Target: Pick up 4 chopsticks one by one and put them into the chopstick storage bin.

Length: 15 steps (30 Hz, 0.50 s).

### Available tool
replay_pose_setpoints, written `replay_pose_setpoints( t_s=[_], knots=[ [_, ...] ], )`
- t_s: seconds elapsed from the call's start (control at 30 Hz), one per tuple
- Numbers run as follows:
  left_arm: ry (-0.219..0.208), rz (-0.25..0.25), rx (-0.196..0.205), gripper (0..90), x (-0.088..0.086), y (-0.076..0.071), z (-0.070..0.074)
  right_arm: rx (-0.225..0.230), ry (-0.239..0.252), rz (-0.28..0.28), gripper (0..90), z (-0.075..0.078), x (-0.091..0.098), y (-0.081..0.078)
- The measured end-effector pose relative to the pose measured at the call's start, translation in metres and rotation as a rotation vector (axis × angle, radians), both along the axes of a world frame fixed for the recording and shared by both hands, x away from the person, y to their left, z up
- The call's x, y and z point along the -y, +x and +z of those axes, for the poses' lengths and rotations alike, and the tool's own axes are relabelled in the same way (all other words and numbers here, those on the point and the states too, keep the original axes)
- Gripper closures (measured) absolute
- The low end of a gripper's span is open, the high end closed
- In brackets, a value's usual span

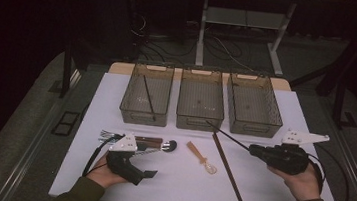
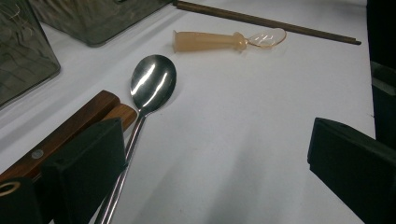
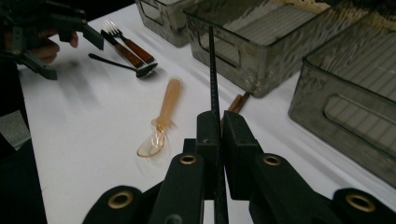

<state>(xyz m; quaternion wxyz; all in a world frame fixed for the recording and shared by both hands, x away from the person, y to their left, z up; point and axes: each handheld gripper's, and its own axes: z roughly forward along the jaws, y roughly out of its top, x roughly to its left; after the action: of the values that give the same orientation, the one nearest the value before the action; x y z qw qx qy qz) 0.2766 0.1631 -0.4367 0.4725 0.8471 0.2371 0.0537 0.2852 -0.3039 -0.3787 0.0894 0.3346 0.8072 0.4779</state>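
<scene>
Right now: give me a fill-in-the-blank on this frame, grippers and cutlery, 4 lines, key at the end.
1. The right gripper is shut on a black ____.
2. The left gripper hovers with its jaws ____ and nothing between them.
3. Of the three bins, a black chopstick already lies in the ____ bin, seen from the high view.
4. The translucent orange spoon lies on the white table between the metal spoon and the brown ____.

Missing words: chopstick; open; left; chopstick

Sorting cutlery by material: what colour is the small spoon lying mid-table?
Translucent amber-orange spoon, with a clearer bowl; the left gripper view shows it best.
</scene>
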Motion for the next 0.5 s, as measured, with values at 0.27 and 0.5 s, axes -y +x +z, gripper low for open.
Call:
replay_pose_setpoints(
  t_s=[0.27,0.5],
  knots=[
    [0.001,0.001,-0.001,3.2,0.000,0.000,0.000,0.008,0.011,0.017,85.1,0.006,-0.014,0.010],
    [-0.009,0.004,-0.001,3.3,0.001,0.000,0.000,0.013,-0.011,0.016,85.1,0.008,-0.030,0.020]
  ],
)
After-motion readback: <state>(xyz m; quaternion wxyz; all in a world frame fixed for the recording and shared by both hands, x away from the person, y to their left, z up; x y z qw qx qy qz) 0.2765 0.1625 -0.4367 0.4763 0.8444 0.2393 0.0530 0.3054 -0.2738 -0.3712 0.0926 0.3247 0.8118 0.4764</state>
